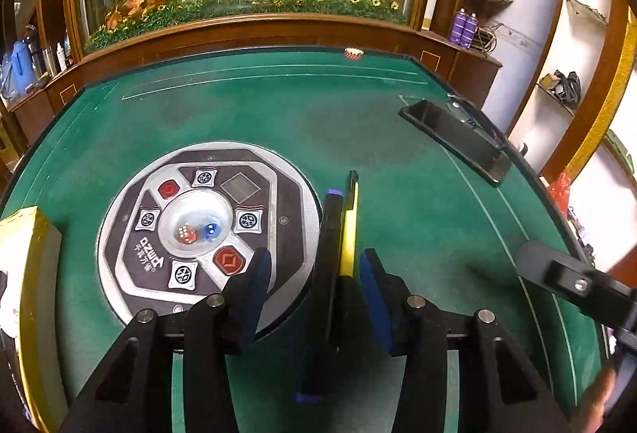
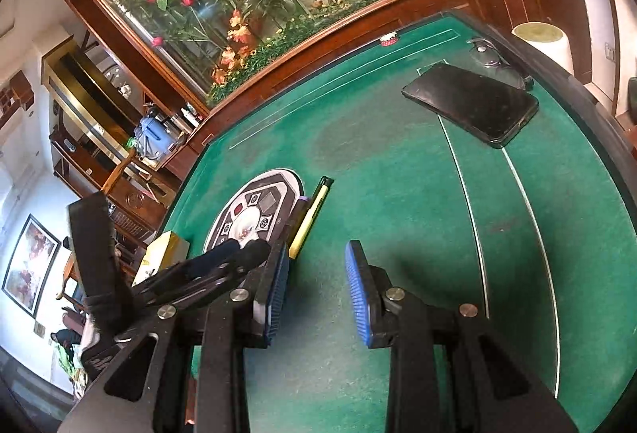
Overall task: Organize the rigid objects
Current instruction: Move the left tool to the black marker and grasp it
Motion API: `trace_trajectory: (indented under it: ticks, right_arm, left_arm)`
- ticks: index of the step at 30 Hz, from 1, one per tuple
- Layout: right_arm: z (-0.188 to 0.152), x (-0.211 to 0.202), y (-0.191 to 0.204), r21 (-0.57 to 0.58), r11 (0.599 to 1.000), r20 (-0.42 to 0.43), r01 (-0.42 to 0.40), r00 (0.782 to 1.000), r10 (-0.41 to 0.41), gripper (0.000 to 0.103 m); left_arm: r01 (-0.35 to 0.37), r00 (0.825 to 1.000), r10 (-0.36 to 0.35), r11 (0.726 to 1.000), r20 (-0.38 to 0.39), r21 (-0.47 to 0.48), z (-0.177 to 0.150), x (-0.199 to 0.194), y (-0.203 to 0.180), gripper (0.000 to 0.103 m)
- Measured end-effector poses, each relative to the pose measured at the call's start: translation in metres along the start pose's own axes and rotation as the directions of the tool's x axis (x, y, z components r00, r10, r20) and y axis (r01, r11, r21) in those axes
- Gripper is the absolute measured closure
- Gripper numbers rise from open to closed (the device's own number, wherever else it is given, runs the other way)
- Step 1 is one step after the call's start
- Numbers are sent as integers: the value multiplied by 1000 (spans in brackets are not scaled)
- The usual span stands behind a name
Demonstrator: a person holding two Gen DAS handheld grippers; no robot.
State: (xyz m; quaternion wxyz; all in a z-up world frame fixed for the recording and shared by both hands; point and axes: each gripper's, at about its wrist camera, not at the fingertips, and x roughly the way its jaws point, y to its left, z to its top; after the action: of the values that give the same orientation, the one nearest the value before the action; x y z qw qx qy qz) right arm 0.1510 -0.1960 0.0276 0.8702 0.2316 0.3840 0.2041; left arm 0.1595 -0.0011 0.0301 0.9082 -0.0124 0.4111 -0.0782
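A black marker (image 1: 328, 258) with a purple cap and a yellow pen (image 1: 349, 230) lie side by side on the green felt table (image 1: 278, 106), just right of the round dice console (image 1: 207, 230). My left gripper (image 1: 314, 258) straddles both pens, jaws open; its left pad stands clear of the marker and its right pad is close beside the yellow pen. In the right wrist view the yellow pen (image 2: 310, 218) lies just ahead of the left finger. My right gripper (image 2: 316, 250) hovers over bare felt, open with nothing between its blue pads (image 2: 358, 293).
A black phone (image 1: 458, 138) (image 2: 469, 102) lies near the right rim, with glasses (image 2: 489, 55) beyond it. A yellow box (image 1: 24, 266) sits at the left edge. A small chip stack (image 1: 353, 53) rests at the far rim. A wooden cabinet borders the table's far side.
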Motion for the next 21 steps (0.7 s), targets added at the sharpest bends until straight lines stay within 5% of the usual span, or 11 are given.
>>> trace_trajectory:
  ticks: [3, 8, 11, 16, 21]
  right_arm:
    - [0, 3, -2, 2, 1000, 4, 15, 1000, -15, 75]
    - [-3, 12, -6, 14, 999, -19, 51, 999, -51, 75]
    - [-3, 22, -6, 25, 997, -46, 71, 997, -69, 75]
    - [5, 39, 12, 13, 993, -79, 118, 990, -116, 75]
    - [19, 70, 44, -40, 982, -139, 185, 972, -189, 75]
  left_arm:
    - [-30, 999, 30, 1000, -13, -2, -2, 10, 1, 55]
    - [28, 999, -28, 1000, -22, -11, -9, 21, 6, 89]
    - [59, 998, -59, 998, -20, -2, -12, 21, 8, 89]
    - [170, 985, -173, 978, -16, -117, -11, 21, 38, 89]
    - [162, 986, -164, 971, -2, -175, -9, 18, 54, 89]
